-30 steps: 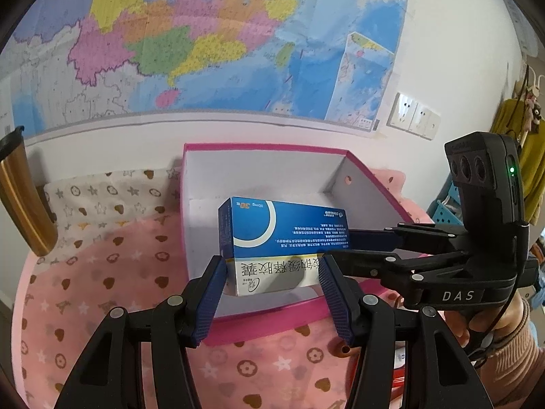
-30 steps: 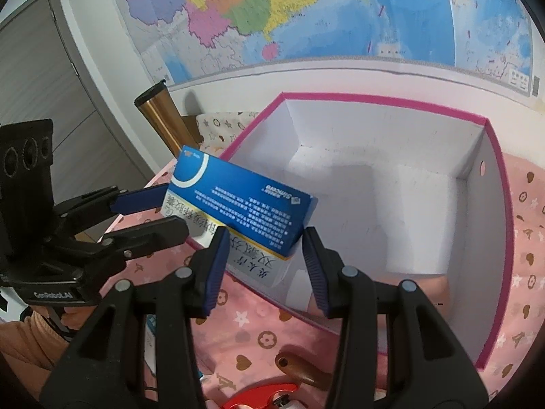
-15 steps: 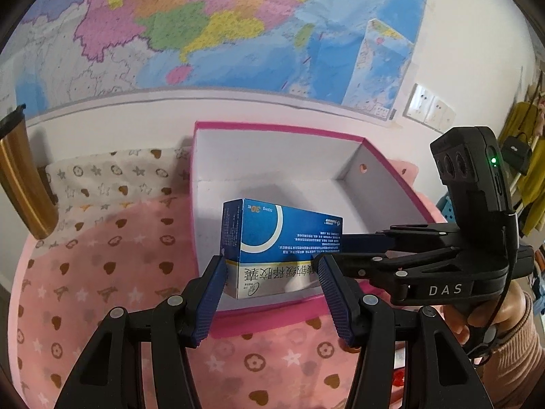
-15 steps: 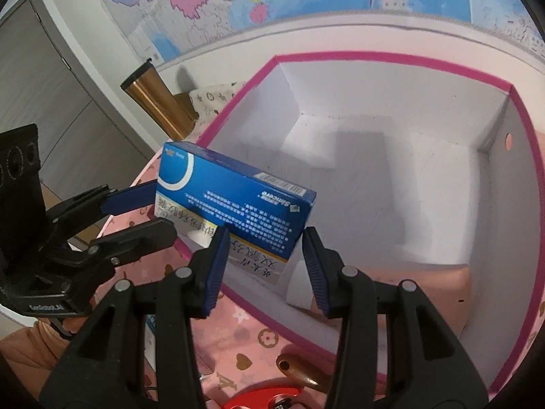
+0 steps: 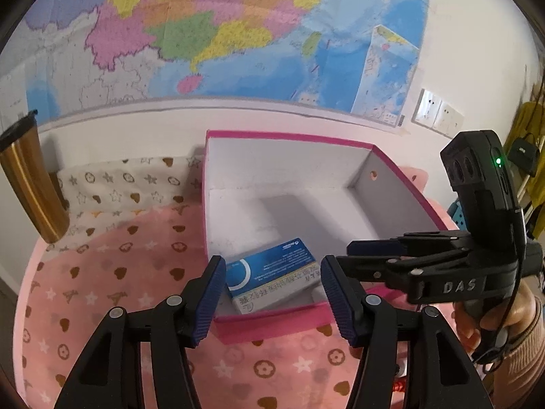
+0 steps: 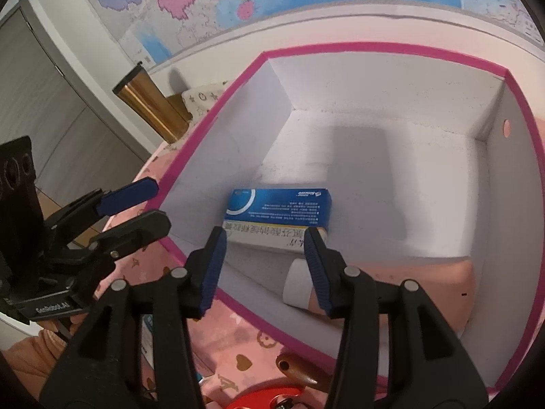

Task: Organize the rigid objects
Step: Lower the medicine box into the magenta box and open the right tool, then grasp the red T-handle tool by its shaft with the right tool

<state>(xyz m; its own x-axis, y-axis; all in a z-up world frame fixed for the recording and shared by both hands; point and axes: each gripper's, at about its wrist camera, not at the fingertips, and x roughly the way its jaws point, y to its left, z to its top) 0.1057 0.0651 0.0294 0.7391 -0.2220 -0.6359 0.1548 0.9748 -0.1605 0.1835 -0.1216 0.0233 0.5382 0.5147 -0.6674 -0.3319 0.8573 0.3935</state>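
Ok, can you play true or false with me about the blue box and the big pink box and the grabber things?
1. The blue medicine box lies inside the pink storage box. True.
2. The right gripper squeezes the medicine box. False: its jaws stand open and the medicine box lies loose on the white floor.
3. A gold tumbler stands outside the storage box, near the wall. True.
4. The left gripper holds the tumbler. False: it is open and holds nothing.
5. The storage box is blue inside. False: its inside is white, with a pink rim.
6. A map hangs on the wall behind. True.
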